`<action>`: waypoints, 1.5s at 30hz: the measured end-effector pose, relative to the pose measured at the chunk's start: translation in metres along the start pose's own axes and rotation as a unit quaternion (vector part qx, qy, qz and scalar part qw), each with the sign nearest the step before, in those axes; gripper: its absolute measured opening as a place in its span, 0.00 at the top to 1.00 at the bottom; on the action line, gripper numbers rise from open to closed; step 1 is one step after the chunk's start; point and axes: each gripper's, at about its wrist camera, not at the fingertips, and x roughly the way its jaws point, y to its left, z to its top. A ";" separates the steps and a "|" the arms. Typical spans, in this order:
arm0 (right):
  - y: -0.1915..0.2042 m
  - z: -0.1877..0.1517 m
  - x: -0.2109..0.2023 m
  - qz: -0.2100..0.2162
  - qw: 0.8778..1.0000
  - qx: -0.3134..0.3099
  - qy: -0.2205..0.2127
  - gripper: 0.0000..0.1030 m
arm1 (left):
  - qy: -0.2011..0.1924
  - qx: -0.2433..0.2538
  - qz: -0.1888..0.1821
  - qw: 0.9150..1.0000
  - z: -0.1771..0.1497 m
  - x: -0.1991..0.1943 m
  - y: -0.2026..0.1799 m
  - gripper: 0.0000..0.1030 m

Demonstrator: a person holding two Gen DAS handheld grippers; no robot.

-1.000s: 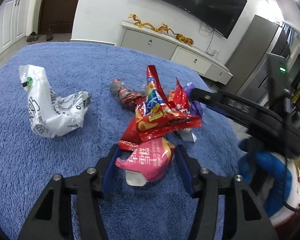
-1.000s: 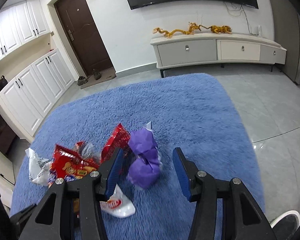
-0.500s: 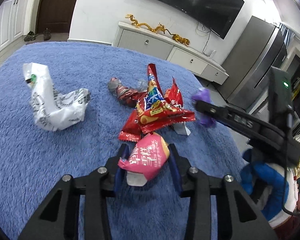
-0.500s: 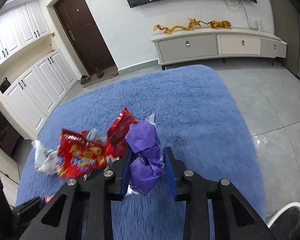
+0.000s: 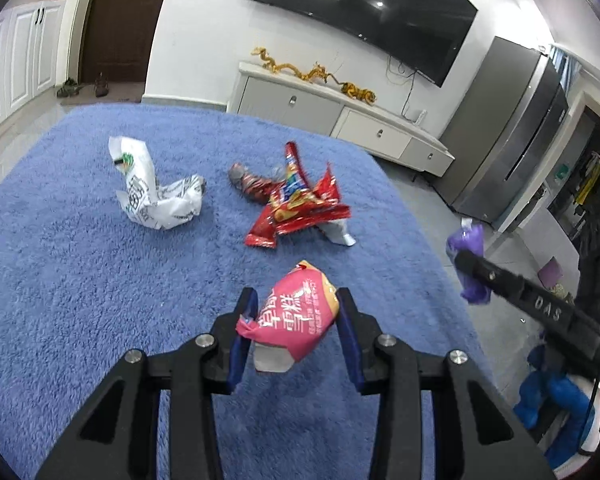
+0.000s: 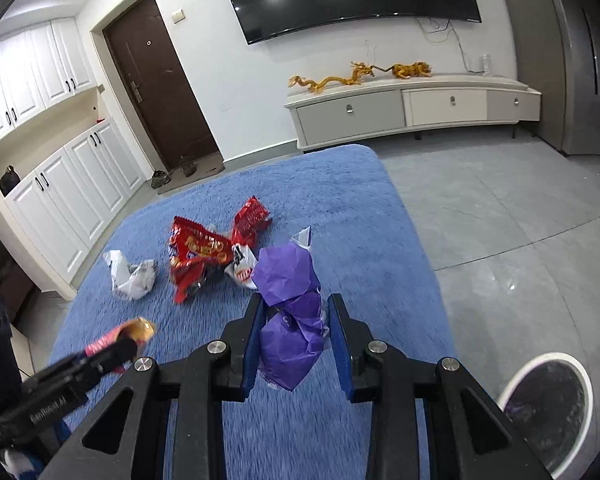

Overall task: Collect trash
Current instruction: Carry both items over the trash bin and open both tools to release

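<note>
Step in hand: carry phase, judged from both grippers each having a piece of trash lifted clear of the blue fleece surface
Left gripper: fingers closed most of the way onto a pink snack wrapper, pinching it at both sides; the wrapper bulges up above the fingertips and its pale torn end hangs below them
Right gripper: fingers narrowed onto a crumpled purple wrapper, which stands up past the fingertips and sags beneath them
Trash not yet picked up: a cluster of red snack wrappers lies ahead of the left fingers, well apart from them; a crumpled white printed bag lies ahead and to their left
Same leftovers from the right wrist: red wrappers and white bag sit ahead and left of the right fingers
Bin: a white-rimmed round container with a dark inside, low and to the right of the right fingers, down at floor level beyond the fleece edge
Next move, as a judgement: the right gripper needs to swing right and down until the purple wrapper hangs over the bin's mouth, then spread its fingers; the left load has farther to travel across
Care needed: both wrappers are light and crinkly, so grip should hold firm until each is over the rim
Remaining work: two piles at least, so the task looks less than half done
</note>
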 end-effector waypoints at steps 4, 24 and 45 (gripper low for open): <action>0.001 -0.010 -0.025 -0.013 1.000 -0.001 -0.010 0.72 | -0.003 0.011 -0.003 1.000 -0.003 -0.010 -0.009 0.64; -0.116 -0.070 -0.127 -0.134 0.984 0.099 -0.058 0.72 | 0.039 0.134 -0.093 0.986 -0.012 -0.005 -0.120 0.64; -0.282 -0.133 -0.142 -0.208 0.941 0.263 -0.046 0.68 | 0.168 0.232 -0.211 0.935 -0.039 0.129 -0.354 0.62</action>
